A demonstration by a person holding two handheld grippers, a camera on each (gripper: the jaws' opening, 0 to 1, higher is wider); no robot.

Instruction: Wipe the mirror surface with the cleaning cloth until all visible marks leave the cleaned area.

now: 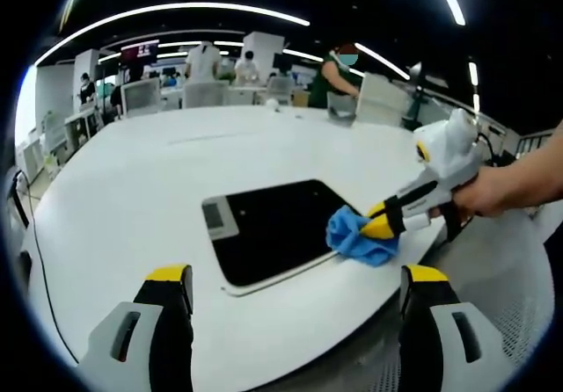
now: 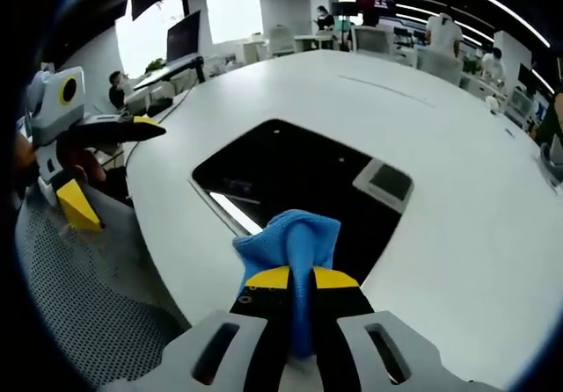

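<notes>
A: Start big. What's on the table (image 1: 132, 190)?

B: A wide white table, with the mirror (image 1: 273, 229) lying flat on it, a dark rectangle near the edge. In the right gripper view the mirror (image 2: 299, 181) lies just ahead of the jaws, toward twelve o'clock.

A: And the cleaning cloth?

B: The blue cleaning cloth (image 1: 361, 238) sits on the mirror's corner at about three o'clock in the left gripper view, pinched by the right gripper (image 1: 380, 225). In its own view the right gripper (image 2: 299, 279) has its jaws closed tight on the cloth (image 2: 290, 243), which bunches up above them.

A: The left gripper?

B: The left gripper (image 1: 299, 291) hangs back at six o'clock, jaws wide apart, holding nothing.

A: So which step?

B: Wiping, I'd say, with the cloth at one corner. Most of the glass still looks to need passes; I can't make out marks. Next calls for pressing flat and sweeping across toward the far edge.
</notes>
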